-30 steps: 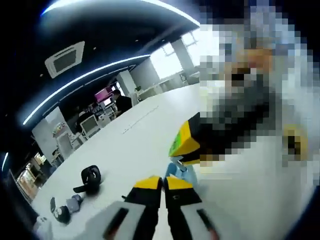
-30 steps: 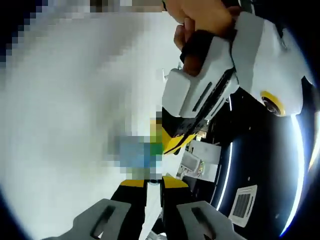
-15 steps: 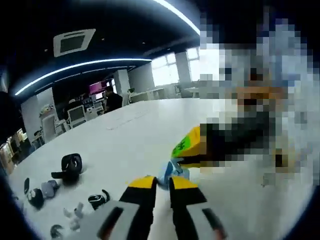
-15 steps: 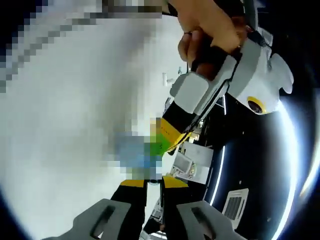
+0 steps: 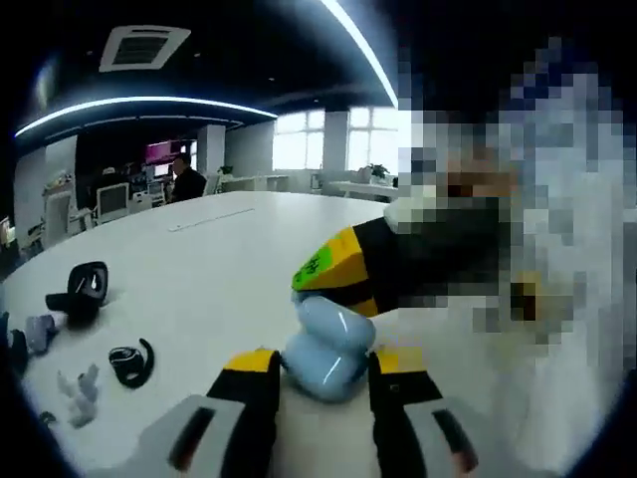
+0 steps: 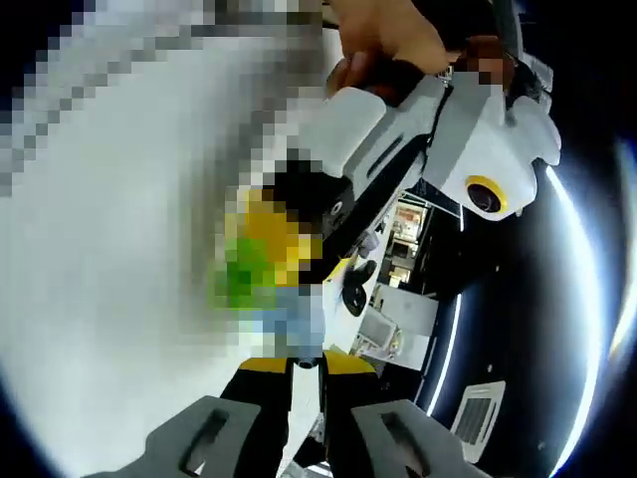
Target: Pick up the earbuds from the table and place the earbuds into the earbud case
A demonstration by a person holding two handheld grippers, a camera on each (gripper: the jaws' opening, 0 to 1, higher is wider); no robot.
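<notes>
A light blue earbud case (image 5: 326,344) sits between the yellow-tipped jaws of my left gripper (image 5: 326,360), which touch it on both sides above the white table (image 5: 219,269). My right gripper (image 5: 323,281) reaches in from the right, and its yellow tip with a green sticker meets the top of the case. In the right gripper view my right gripper (image 6: 306,362) has its jaws nearly together, with a blurred blue patch just beyond them. Above that patch, a hand holds the left gripper's white body (image 6: 398,139). White earbuds (image 5: 78,383) lie on the table at the lower left.
On the table to the left lie a black ear-hook earbud (image 5: 129,363), a black open case (image 5: 85,294) and small grey pieces (image 5: 38,329). A person (image 5: 185,181) stands far off by desks and monitors. The table stretches bare toward the windows.
My left gripper's jaws, shut a second ago with the case beyond their tips, have spread apart and now flank the case. In the right gripper view the left gripper has come nearer.
</notes>
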